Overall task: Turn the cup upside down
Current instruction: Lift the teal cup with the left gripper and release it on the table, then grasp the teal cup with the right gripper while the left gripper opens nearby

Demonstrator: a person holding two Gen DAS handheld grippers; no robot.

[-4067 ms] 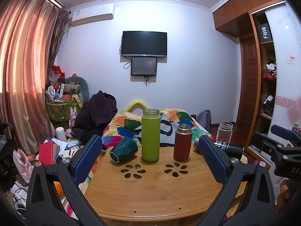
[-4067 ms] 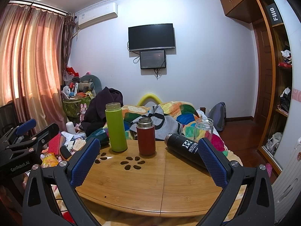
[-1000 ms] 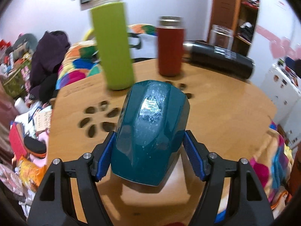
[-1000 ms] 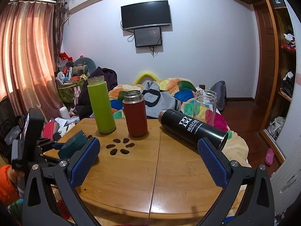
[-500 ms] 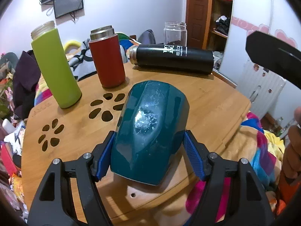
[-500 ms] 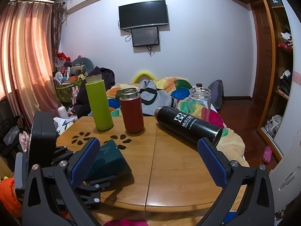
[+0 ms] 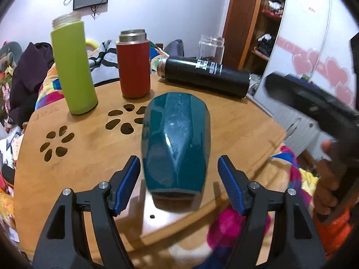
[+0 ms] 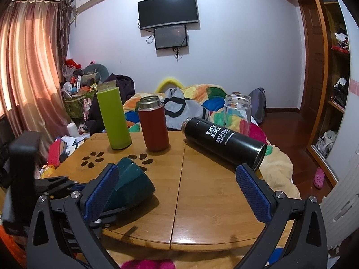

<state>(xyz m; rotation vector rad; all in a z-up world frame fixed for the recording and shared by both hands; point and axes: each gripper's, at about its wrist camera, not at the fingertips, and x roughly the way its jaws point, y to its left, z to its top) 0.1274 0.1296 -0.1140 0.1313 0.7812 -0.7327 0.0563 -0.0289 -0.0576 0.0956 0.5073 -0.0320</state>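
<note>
Right now we see the teal cup [image 7: 176,141] standing mouth-down near the front edge of the wooden table [image 7: 235,130], its closed base upward and its rim on the wood. Our left gripper [image 7: 179,183] sits with its 2 blue pads on either side of the lower wall, spread apart with a visible gap on each side, so it grips nothing. Our right gripper [image 8: 179,192] hangs over the table gaping wide, holding nothing. We judge the flip essentially done. The cup looks rigid and glazed, with flat facets and bright glare, so we expect it to be slick, moderately heavy and liable to chip if knocked. If we take hold again, we would pinch 2 opposite facets at mid-height, where the pads can sit flat. Behind it stand the green bottle [image 7: 73,67] and red flask [image 7: 134,63], with the black flask [image 7: 204,76] lying sideways, all well apart from it.
</note>
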